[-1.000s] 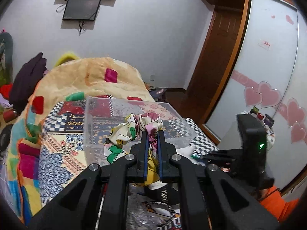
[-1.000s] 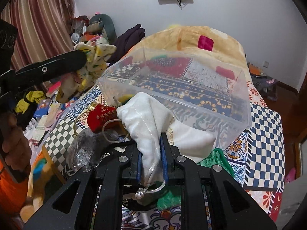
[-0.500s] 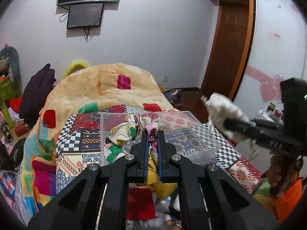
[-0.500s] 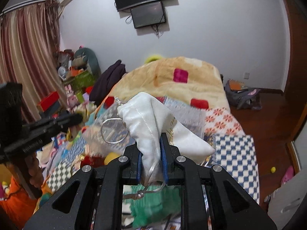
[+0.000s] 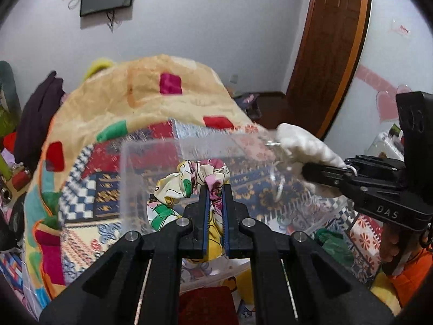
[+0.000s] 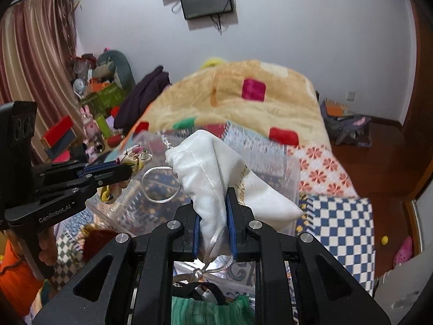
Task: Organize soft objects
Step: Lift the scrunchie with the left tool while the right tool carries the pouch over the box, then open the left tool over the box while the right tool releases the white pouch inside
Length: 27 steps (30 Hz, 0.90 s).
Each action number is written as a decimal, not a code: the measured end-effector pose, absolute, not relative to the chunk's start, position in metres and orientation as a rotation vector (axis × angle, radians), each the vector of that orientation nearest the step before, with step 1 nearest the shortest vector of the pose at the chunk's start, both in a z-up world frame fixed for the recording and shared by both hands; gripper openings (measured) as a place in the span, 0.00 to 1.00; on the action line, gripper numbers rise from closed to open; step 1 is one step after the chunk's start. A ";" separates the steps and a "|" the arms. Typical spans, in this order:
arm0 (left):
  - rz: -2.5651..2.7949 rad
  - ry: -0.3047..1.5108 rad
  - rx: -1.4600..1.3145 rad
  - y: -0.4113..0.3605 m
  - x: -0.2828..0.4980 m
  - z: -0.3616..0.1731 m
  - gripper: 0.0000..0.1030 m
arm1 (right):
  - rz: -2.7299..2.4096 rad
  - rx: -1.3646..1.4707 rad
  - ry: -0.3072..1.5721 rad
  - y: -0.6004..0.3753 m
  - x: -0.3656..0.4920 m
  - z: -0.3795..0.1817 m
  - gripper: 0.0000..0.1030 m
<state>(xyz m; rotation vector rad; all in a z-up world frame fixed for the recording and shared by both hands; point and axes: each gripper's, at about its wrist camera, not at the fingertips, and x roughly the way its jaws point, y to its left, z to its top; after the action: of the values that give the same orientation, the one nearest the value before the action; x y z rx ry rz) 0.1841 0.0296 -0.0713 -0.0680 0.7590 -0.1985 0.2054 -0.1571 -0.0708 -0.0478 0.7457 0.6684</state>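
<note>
Floral scrunchie [image 5: 200, 178] sits at the centre of the left wrist view, pinched between the left gripper [image 5: 215, 189] fingers, in front of the clear plastic bin [image 5: 162, 168]. At middle right the right gripper [image 5: 308, 173] clamps a white drawstring pouch [image 5: 300, 143] at the bin's far corner; whether it is over or inside the bin is unclear through the blur. In the right wrist view the pouch [image 6: 216, 173] fills the centre, squeezed between the right gripper's [image 6: 213, 197] blue pads [image 6: 231, 216], above the patchwork blanket [image 6: 341, 216].
</note>
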 end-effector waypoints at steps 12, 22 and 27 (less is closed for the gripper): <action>-0.205 0.785 0.013 0.006 0.184 -0.085 0.17 | 0.662 -0.081 0.805 -0.153 0.210 -0.089 0.43; -0.171 0.686 -0.048 0.023 0.149 -0.049 0.57 | 0.657 -0.052 0.705 -0.165 0.186 -0.057 0.62; -0.146 0.687 -0.045 0.031 0.125 -0.047 0.64 | 0.681 -0.048 0.652 -0.163 0.167 -0.045 0.75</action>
<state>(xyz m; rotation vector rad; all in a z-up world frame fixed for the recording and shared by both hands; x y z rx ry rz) 0.1253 0.0311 -0.0473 -0.0449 0.6872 -0.1465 0.1669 -0.1627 -0.0451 -0.0479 0.6521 0.6806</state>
